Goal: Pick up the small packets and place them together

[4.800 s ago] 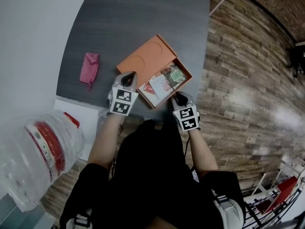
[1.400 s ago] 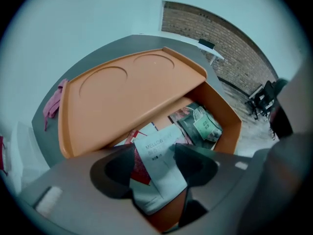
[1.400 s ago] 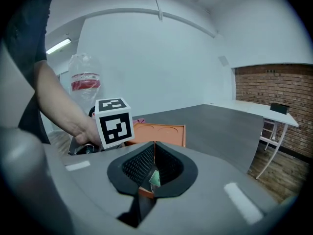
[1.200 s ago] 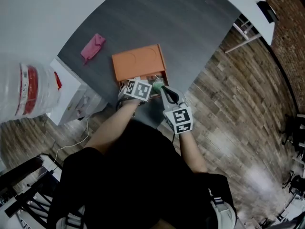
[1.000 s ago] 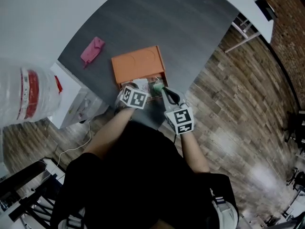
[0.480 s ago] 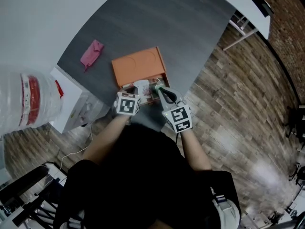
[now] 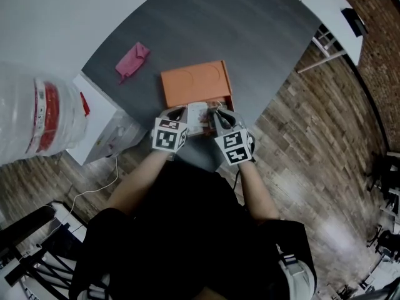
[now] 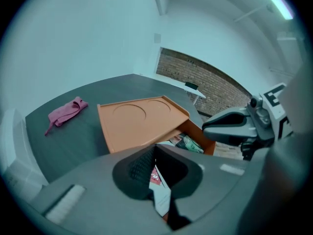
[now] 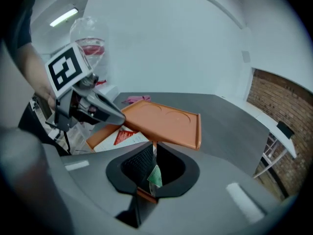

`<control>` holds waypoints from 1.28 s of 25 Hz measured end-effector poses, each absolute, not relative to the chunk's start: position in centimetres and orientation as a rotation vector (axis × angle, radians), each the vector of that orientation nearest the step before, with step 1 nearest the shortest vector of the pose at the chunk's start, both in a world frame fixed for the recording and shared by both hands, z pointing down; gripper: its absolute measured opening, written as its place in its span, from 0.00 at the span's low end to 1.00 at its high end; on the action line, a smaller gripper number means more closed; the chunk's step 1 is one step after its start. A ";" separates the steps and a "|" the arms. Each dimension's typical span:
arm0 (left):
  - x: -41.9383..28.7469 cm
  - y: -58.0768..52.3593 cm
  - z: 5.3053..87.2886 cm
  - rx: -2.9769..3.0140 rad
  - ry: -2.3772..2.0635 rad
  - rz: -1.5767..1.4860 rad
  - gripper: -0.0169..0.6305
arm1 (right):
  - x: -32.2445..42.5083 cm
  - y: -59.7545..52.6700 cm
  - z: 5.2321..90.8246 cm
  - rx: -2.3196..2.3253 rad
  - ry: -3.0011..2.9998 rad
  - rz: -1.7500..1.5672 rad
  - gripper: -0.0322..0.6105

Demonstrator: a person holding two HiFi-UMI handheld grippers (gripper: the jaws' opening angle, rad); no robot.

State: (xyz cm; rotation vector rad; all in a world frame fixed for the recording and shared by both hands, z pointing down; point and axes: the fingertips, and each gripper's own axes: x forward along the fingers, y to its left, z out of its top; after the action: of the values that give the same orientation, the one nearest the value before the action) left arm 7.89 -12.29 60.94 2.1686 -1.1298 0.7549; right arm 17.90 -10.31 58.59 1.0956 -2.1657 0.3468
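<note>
Packets (image 8: 188,143) lie in an open orange box (image 8: 200,133) at the centre of the head view. Its flat lid (image 7: 192,85), pressed with two round recesses, covers the upper part. The left tool (image 8: 155,155) pinches a thin white packet (image 8: 160,197) printed in red, low in its own view. The right tool (image 9: 154,153) has a crinkled green packet (image 9: 155,176) between jaws just starting to open. The dark table (image 7: 250,36) shows a fine grain. A rumpled pink cloth (image 7: 132,60) lies at the upper left.
</note>
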 end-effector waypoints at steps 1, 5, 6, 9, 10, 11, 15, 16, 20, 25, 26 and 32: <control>7.9 -12.3 60.8 2.178 -1.126 0.746 0.03 | 18.0 -10.4 59.2 1.073 -2.124 0.334 0.11; 8.0 -12.1 60.1 2.218 -1.103 0.718 0.03 | 18.1 -10.9 61.5 0.977 -1.953 0.274 0.22; 8.0 -12.1 59.9 2.227 -1.097 0.711 0.03 | 18.1 -10.9 62.1 0.949 -1.914 0.290 0.27; 7.7 -12.1 59.4 2.243 -1.081 0.686 0.03 | 18.1 -10.5 63.6 0.894 -1.815 0.378 0.38; 7.6 -12.1 59.3 2.245 -1.075 0.677 0.03 | 18.2 -10.3 64.1 0.885 -1.784 0.409 0.41; 7.4 -12.2 59.1 2.248 -1.069 0.670 0.03 | 18.4 -10.1 64.5 0.876 -1.752 0.441 0.44; 7.0 -12.7 58.6 2.261 -1.039 0.633 0.03 | 19.5 -9.0 66.5 0.820 -1.621 0.547 0.53; 7.0 -12.8 58.5 2.260 -1.027 0.624 0.03 | 19.7 -8.8 66.8 0.806 -1.593 0.566 0.55; 7.1 -13.1 58.5 2.273 -0.968 0.609 0.03 | 20.5 -8.3 67.0 0.787 -1.528 0.618 0.56; 7.4 -13.1 58.6 2.280 -0.906 0.609 0.03 | 21.0 -7.3 66.9 0.753 -1.496 0.684 0.53; 7.4 -13.1 58.5 2.282 -0.895 0.610 0.03 | 20.9 -7.1 66.9 0.748 -1.503 0.703 0.50; 7.6 -13.0 58.5 2.300 -0.848 0.620 0.03 | 20.2 -6.4 66.8 0.762 -1.544 0.728 0.41</control>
State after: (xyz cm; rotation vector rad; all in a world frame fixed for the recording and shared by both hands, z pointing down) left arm 7.57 -13.04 58.47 2.2998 -0.8483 0.6204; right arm 20.19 -6.39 66.79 0.7616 -1.5438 0.7280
